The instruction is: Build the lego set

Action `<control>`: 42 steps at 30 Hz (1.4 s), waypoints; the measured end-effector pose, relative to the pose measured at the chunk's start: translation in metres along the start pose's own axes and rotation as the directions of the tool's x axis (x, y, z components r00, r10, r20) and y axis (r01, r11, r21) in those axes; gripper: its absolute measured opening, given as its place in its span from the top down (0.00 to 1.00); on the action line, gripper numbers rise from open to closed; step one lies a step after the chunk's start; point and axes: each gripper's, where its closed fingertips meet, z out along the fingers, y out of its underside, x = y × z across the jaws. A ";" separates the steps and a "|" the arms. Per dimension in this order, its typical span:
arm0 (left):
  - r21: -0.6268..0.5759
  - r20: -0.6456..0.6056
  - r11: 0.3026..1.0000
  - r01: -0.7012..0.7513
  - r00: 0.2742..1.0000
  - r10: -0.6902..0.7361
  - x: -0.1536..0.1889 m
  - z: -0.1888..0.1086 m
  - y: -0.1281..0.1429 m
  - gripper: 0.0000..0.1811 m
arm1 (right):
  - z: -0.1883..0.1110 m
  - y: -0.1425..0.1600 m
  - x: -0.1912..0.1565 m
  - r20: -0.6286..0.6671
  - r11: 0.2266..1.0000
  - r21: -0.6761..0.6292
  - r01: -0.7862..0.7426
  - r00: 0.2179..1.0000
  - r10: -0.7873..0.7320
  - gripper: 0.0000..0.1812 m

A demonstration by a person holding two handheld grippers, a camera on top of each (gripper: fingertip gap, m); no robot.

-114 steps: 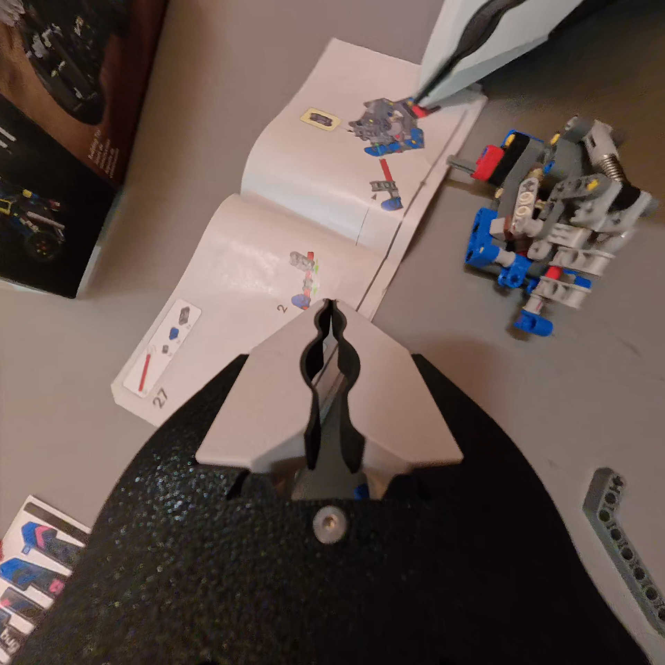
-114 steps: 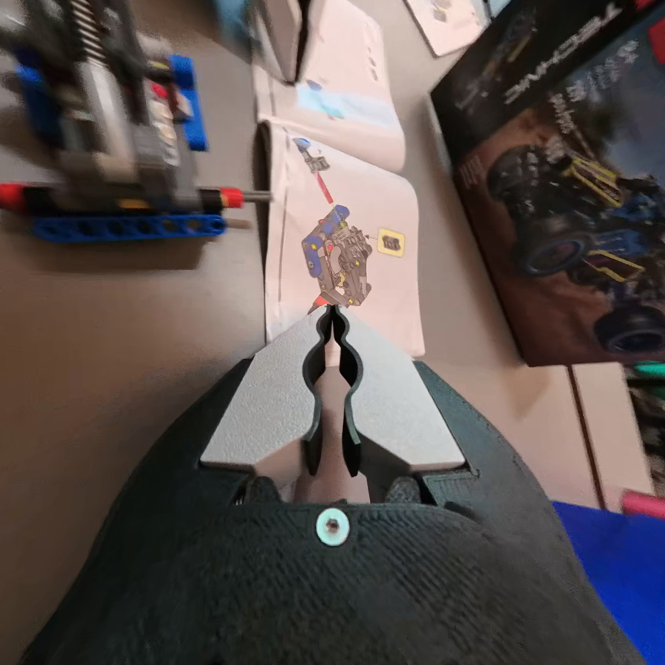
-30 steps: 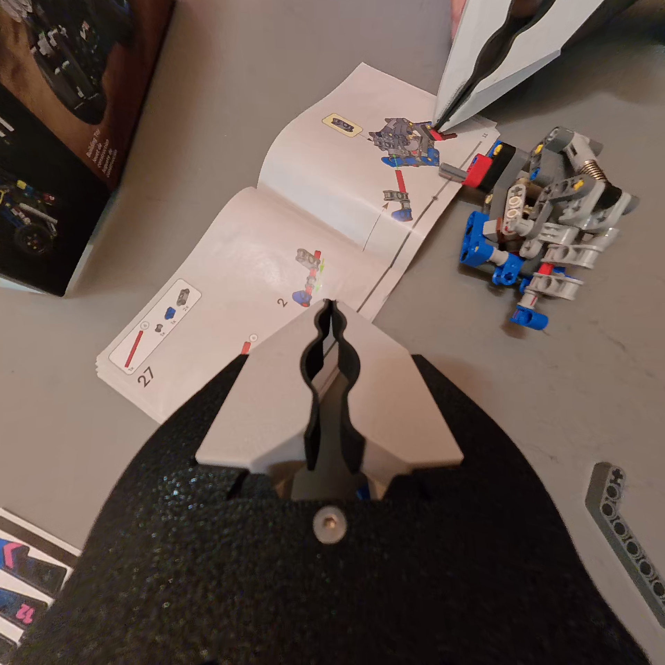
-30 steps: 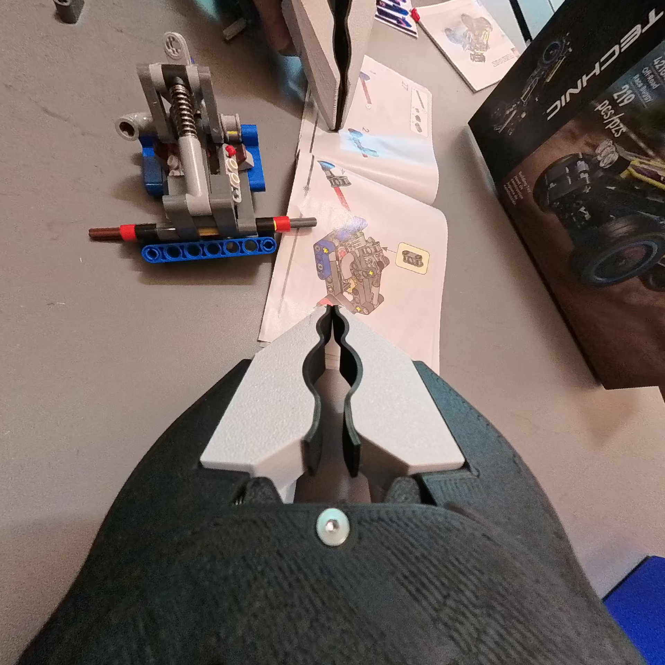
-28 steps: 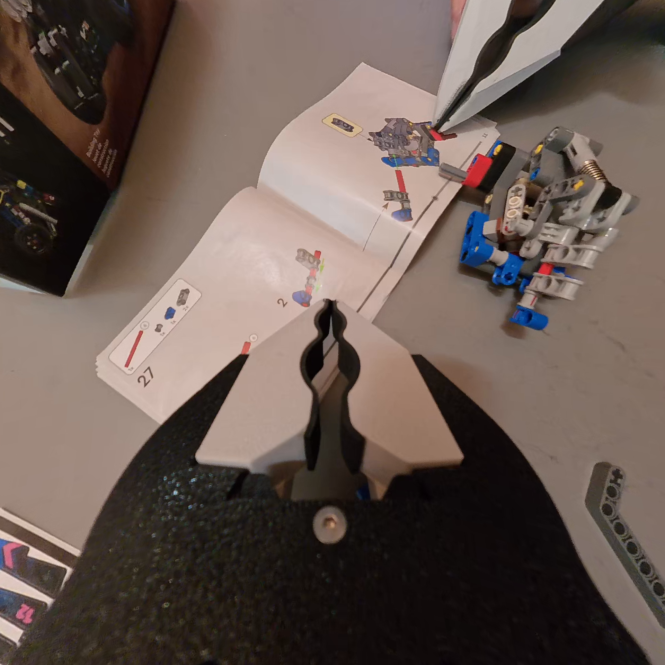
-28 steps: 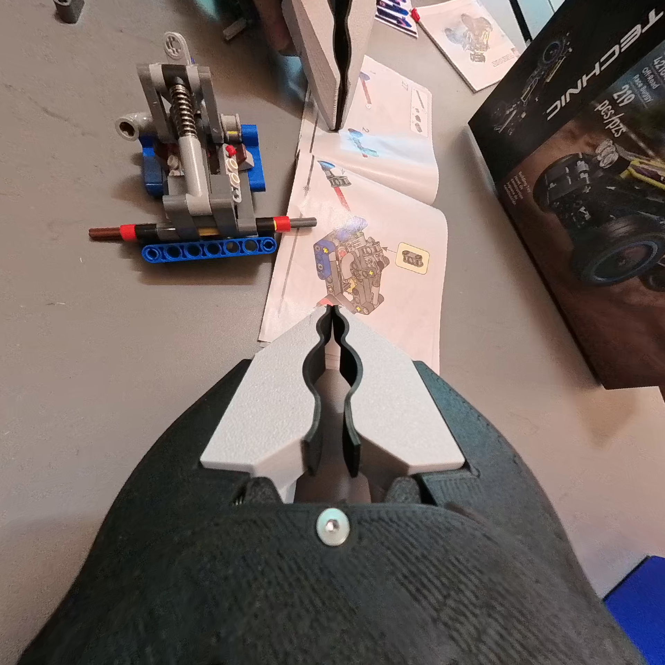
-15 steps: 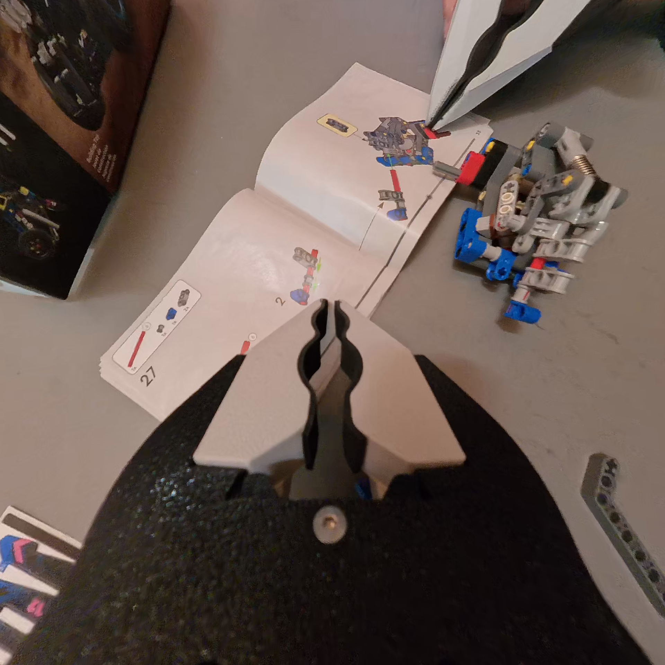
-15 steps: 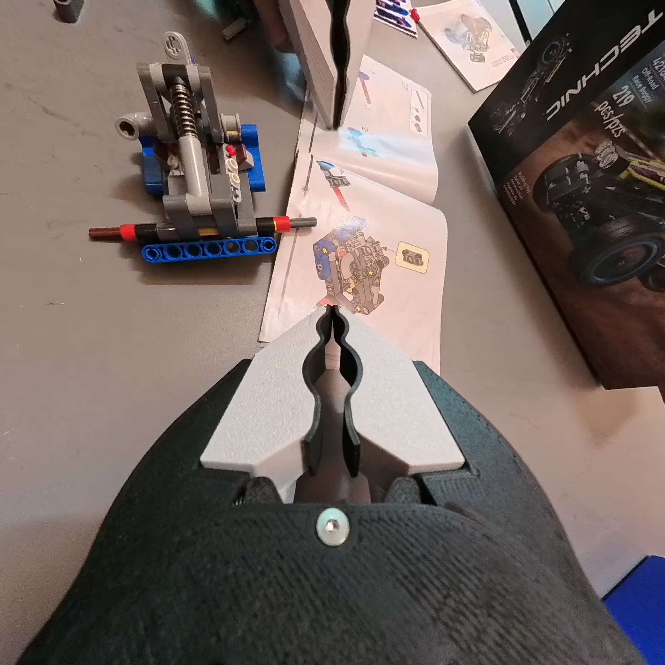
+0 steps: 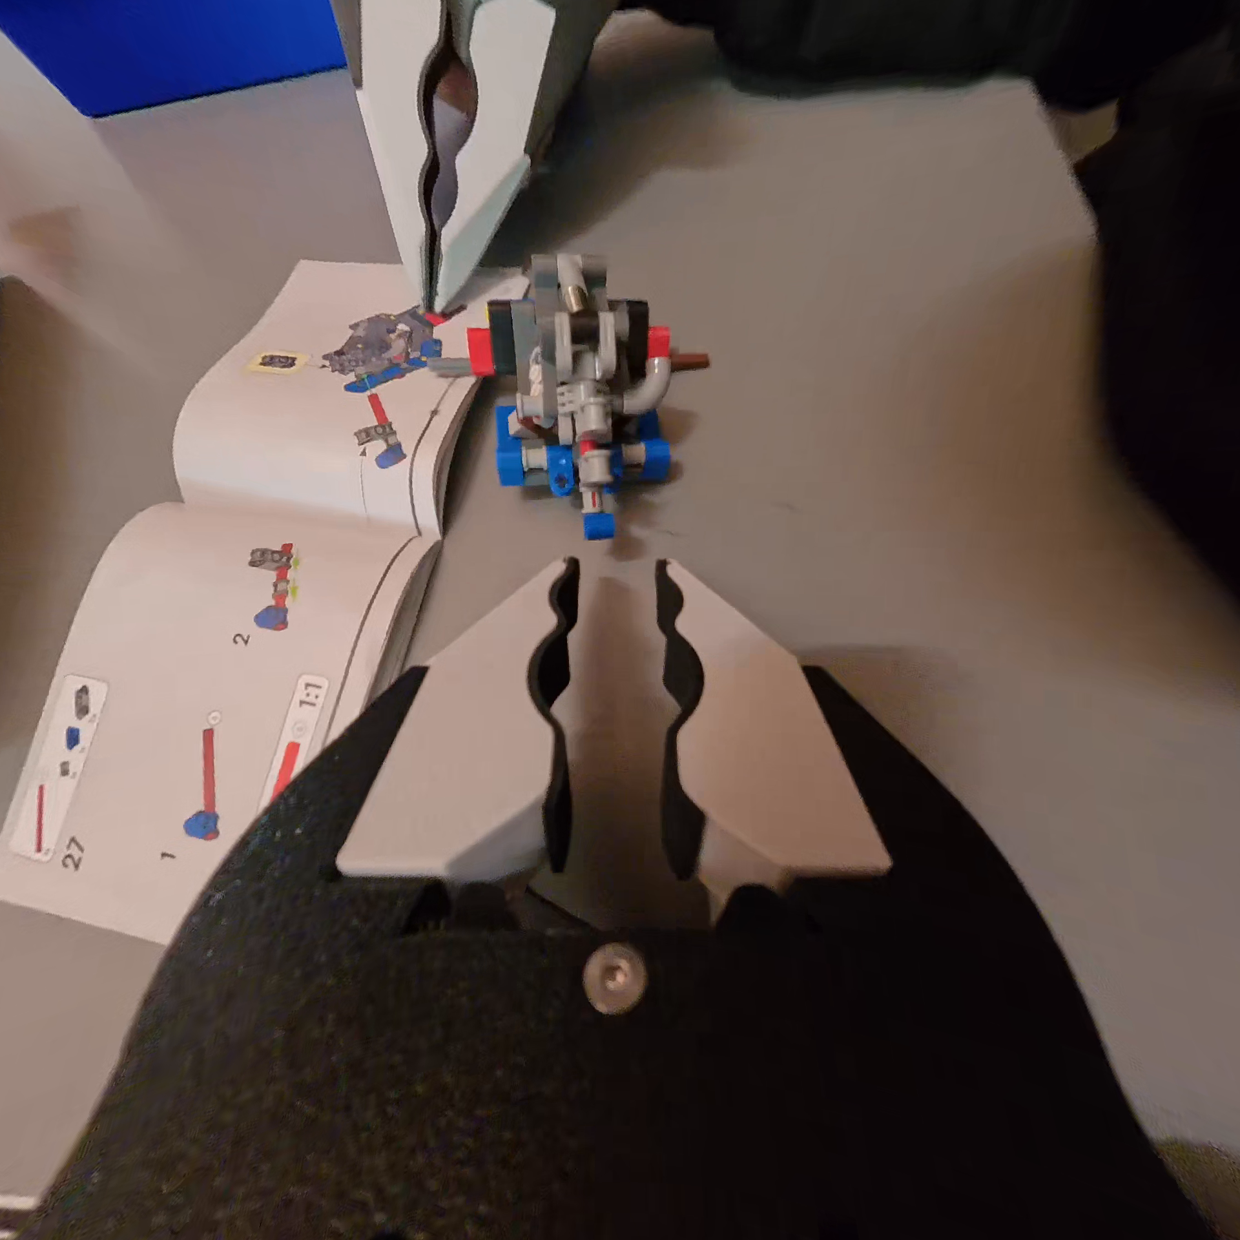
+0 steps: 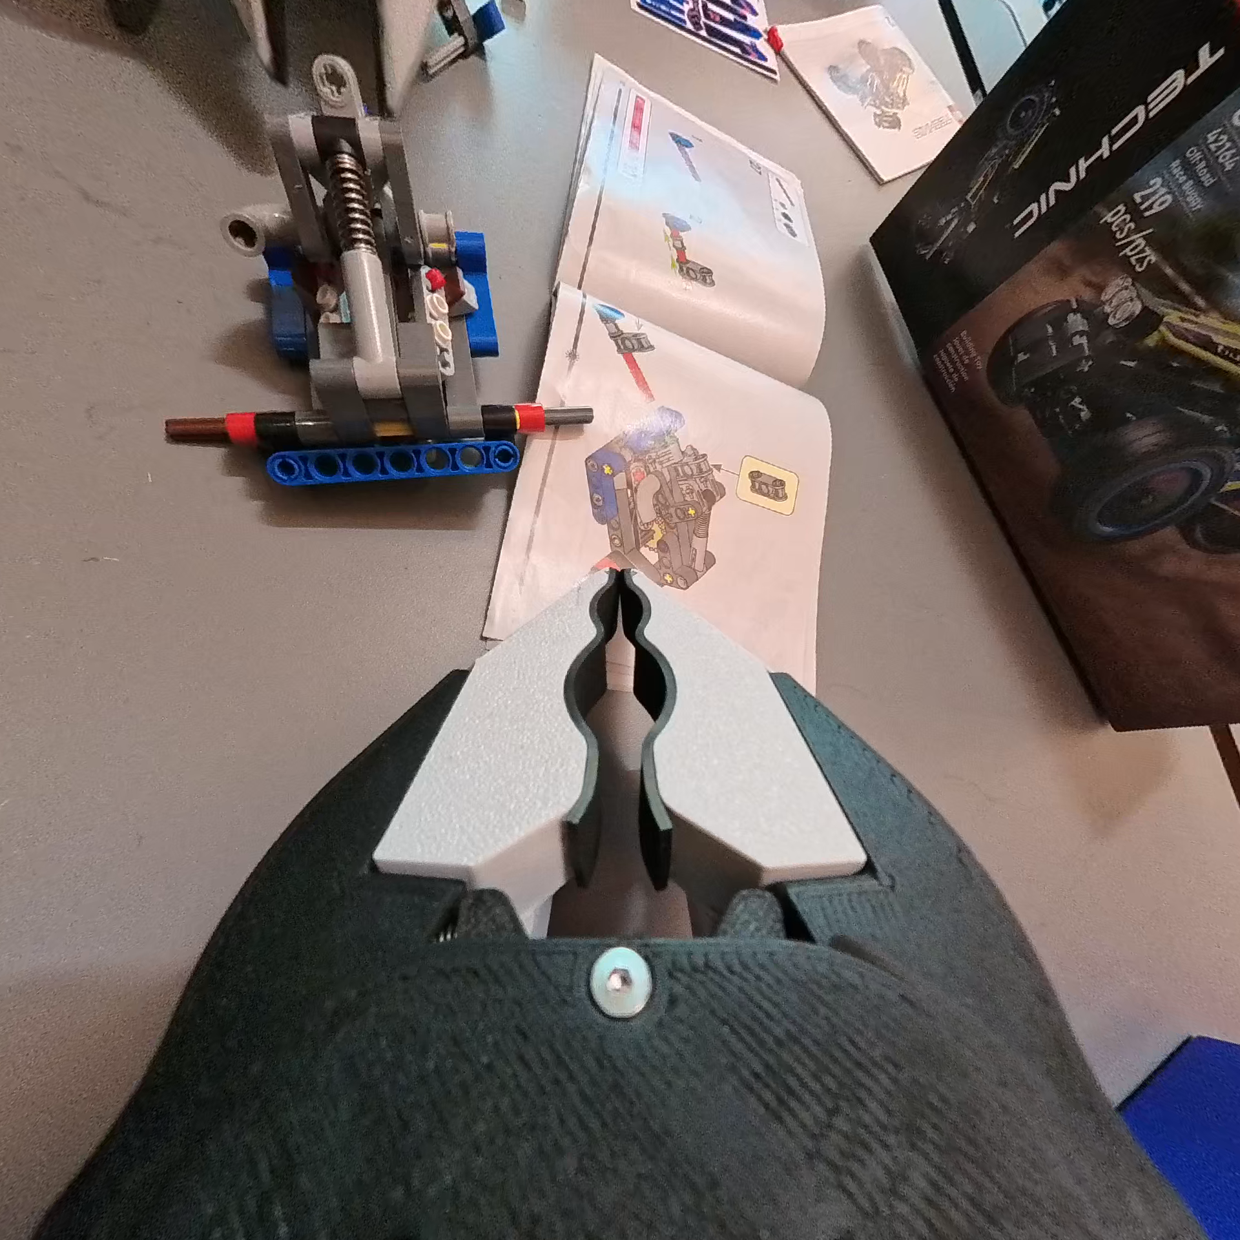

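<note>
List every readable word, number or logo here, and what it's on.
Not quoting any writing; this is what bears it.
Box: large white lettering and smaller print, legible.
Manual: printed step and page numbers, legible.
Leaflet: print too small to read.
Sticker sheet: marks too blurred.

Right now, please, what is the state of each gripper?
Left gripper: open, holding nothing, facing the grey and blue lego assembly.
Right gripper: shut, holding nothing, over the open white instruction booklet.
</note>
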 end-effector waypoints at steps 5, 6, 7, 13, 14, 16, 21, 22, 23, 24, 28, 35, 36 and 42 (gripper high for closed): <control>-0.034 0.014 0.999 -0.011 1.000 0.011 -0.002 0.005 0.004 0.90 | 0.000 0.000 0.000 -0.001 1.000 0.000 0.003 1.000 -0.003 1.00; -0.025 0.026 1.000 -0.011 1.000 0.011 -0.004 0.004 0.002 0.90 | 0.000 0.000 0.000 -0.002 1.000 0.000 0.003 1.000 -0.003 1.00; -0.013 0.031 1.000 -0.009 0.999 0.009 -0.005 0.003 0.001 0.90 | 0.000 0.000 0.000 -0.001 1.000 0.000 0.002 1.000 -0.002 1.00; 0.034 0.039 0.999 -0.006 0.999 0.005 -0.007 0.000 -0.007 0.92 | 0.000 0.000 0.000 -0.002 1.000 -0.001 0.000 1.000 0.000 1.00; 0.023 0.047 1.000 -0.013 0.999 0.012 -0.008 0.001 -0.005 0.92 | 0.000 0.000 0.000 -0.002 1.000 0.000 0.001 1.000 -0.001 1.00; -0.004 0.069 0.999 -0.039 0.997 0.039 -0.010 0.000 -0.001 0.93 | 0.000 0.000 0.000 -0.003 1.000 -0.001 0.001 1.000 -0.001 1.00; 0.018 0.250 0.997 -0.069 0.966 0.062 -0.038 -0.018 -0.004 0.95 | 0.000 0.000 0.000 -0.005 1.000 -0.001 0.001 1.000 -0.001 1.00; 0.052 0.322 0.997 -0.063 0.946 0.043 -0.049 -0.027 -0.008 0.95 | 0.000 0.000 0.000 -0.005 1.000 -0.001 0.002 1.000 -0.002 1.00; 0.088 0.404 0.994 -0.061 0.915 0.020 -0.062 -0.039 -0.012 0.95 | 0.000 0.000 0.000 -0.007 1.000 0.000 0.004 1.000 -0.004 1.00; 0.118 0.496 0.991 -0.065 0.868 -0.002 -0.076 -0.053 -0.015 0.94 | 0.000 0.000 0.000 -0.008 1.000 0.000 0.005 1.000 -0.005 1.00; 0.154 0.779 0.981 -0.118 0.626 -0.047 -0.116 -0.108 -0.012 0.96 | 0.000 0.000 0.000 -0.008 1.000 0.000 0.006 1.000 -0.006 1.00; 0.015 0.868 0.985 -0.174 0.491 0.074 -0.125 -0.110 -0.004 0.98 | 0.000 0.000 0.000 -0.006 1.000 -0.001 0.005 1.000 -0.005 1.00; -0.010 0.871 0.982 -0.189 0.480 0.101 -0.125 -0.106 -0.004 0.98 | 0.000 0.000 0.000 -0.007 1.000 0.000 0.006 1.000 -0.006 1.00; 0.044 0.852 0.974 -0.221 0.517 0.079 -0.122 -0.080 -0.008 0.99 | 0.000 0.000 0.000 -0.015 1.000 0.000 0.014 1.000 -0.014 1.00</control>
